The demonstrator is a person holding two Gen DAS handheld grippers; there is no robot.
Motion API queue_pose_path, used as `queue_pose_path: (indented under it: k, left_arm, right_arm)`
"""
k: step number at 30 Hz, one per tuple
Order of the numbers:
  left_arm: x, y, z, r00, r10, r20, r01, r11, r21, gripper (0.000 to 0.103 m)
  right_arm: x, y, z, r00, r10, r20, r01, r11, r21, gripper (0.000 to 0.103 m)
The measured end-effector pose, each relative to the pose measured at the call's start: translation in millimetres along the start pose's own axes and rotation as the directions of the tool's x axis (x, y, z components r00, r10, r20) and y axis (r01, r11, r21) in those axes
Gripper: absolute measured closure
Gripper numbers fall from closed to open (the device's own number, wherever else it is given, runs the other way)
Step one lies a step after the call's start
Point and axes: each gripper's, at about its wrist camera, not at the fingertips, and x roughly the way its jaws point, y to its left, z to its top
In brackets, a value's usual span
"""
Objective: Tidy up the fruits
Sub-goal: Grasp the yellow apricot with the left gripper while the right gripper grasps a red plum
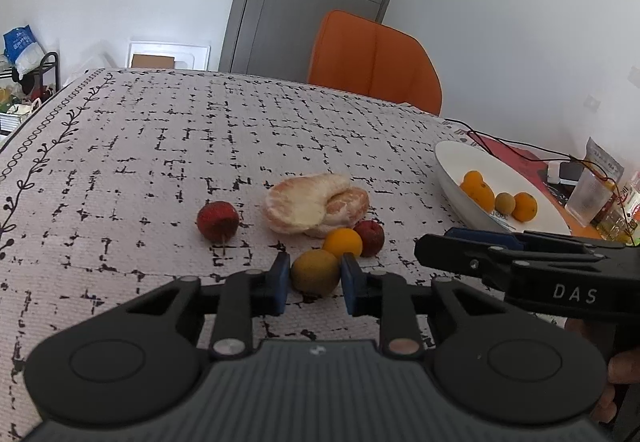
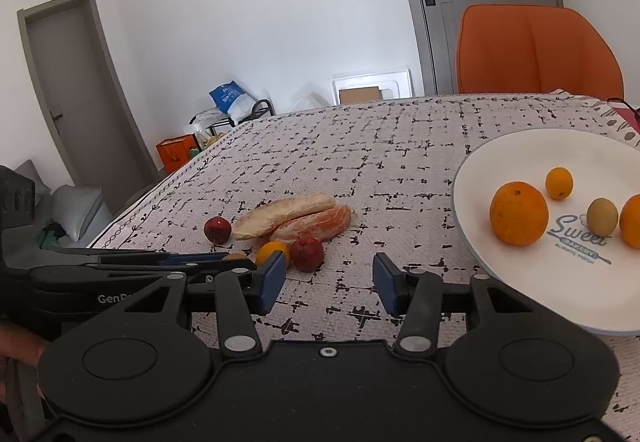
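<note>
On the patterned tablecloth lie a red fruit (image 1: 217,221), peeled citrus segments (image 1: 312,204), a small orange (image 1: 343,242) and a second red fruit (image 1: 370,237). My left gripper (image 1: 315,278) is shut on a brown-green fruit (image 1: 315,273), a blue pad touching each side. To its right, my right gripper (image 2: 329,278) stands open over bare cloth, just right of the small orange (image 2: 270,250) and red fruit (image 2: 307,253). The white plate (image 2: 520,154) holds a large orange (image 2: 519,219), a small orange (image 2: 559,183), a brown fruit (image 2: 602,217) and part of another orange.
An orange chair (image 1: 376,58) stands behind the table's far edge. Beyond the plate (image 1: 460,162) are a clear glass (image 1: 590,198), a thin cable (image 1: 500,146) and small items on a red mat. The table's left edge drops toward a rack and bags.
</note>
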Motion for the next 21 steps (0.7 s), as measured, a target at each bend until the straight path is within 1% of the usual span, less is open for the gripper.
queue_pose_path:
  k: [3, 6, 9, 14, 18, 21]
  left_arm:
    - [-3.6, 2.5, 0.1, 1.000, -0.001, 0.007, 0.001, 1.000, -0.006, 0.077]
    - [-7.8, 8.5, -0.3, 1.000, 0.017, 0.012, -0.017, 1.000, -0.015, 0.077]
    - [-12.2, 14.0, 0.6, 0.999, 0.030, 0.020, -0.030, 0.999, -0.021, 0.077]
    - [-20.4, 24.2, 2.8, 0.998, 0.044, 0.040, -0.042, 0.999, -0.035, 0.077]
    - [-23.0, 29.1, 3.9, 0.998, 0.053, 0.045, -0.051, 0.998, -0.040, 0.077]
    - [-24.6, 32.4, 4.0, 0.997, 0.060, 0.049, -0.058, 0.997, -0.046, 0.077]
  right_arm:
    - [3.3, 2.6, 0.3, 1.000, 0.002, -0.007, -0.002, 1.000, -0.011, 0.055]
    - [7.2, 5.4, 1.3, 1.000, 0.004, -0.011, -0.004, 1.000, -0.012, 0.056]
    - [13.3, 8.6, 2.1, 1.000, 0.003, -0.023, -0.003, 1.000, -0.014, 0.060]
    - [19.7, 14.1, 4.7, 1.000, -0.011, -0.023, 0.010, 1.000, -0.018, 0.064]
    - [24.8, 16.3, 4.2, 0.999, -0.015, -0.028, 0.015, 1.000, -0.025, 0.073]
    - [29.7, 16.3, 3.2, 0.999, -0.005, -0.039, 0.004, 1.000, -0.022, 0.073]
